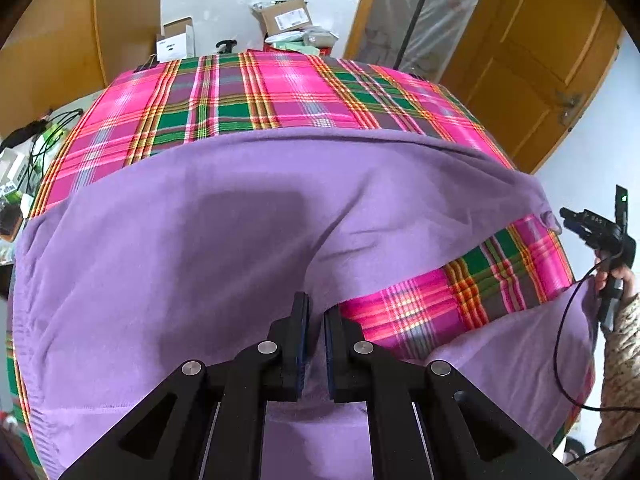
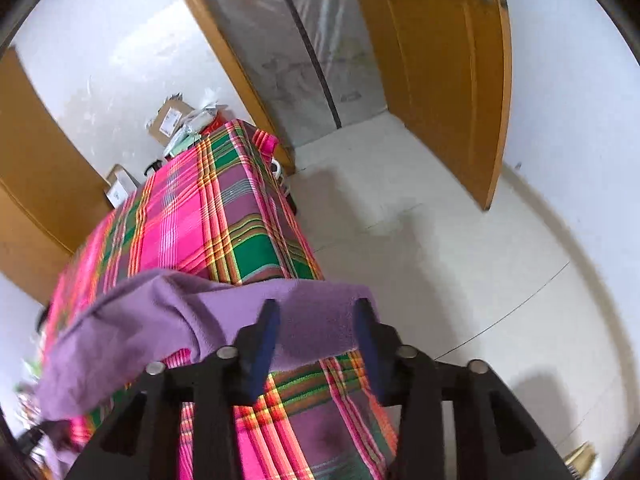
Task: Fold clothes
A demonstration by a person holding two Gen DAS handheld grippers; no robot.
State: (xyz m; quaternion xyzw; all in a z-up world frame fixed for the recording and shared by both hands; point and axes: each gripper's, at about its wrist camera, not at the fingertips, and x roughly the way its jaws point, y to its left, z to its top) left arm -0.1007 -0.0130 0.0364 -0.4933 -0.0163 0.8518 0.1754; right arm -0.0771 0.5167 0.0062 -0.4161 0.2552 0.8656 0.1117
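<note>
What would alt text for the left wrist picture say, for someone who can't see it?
A purple garment lies spread over a table's pink and green plaid cloth, with the left gripper closed on a fold of it at the near edge. At far right, a hand holds the right gripper beside the garment's edge. Boxes sit behind the table.

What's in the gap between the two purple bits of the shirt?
In the left wrist view, a bare strip of pink plaid tablecloth shows between the purple garment's body and its near-right part.
</note>
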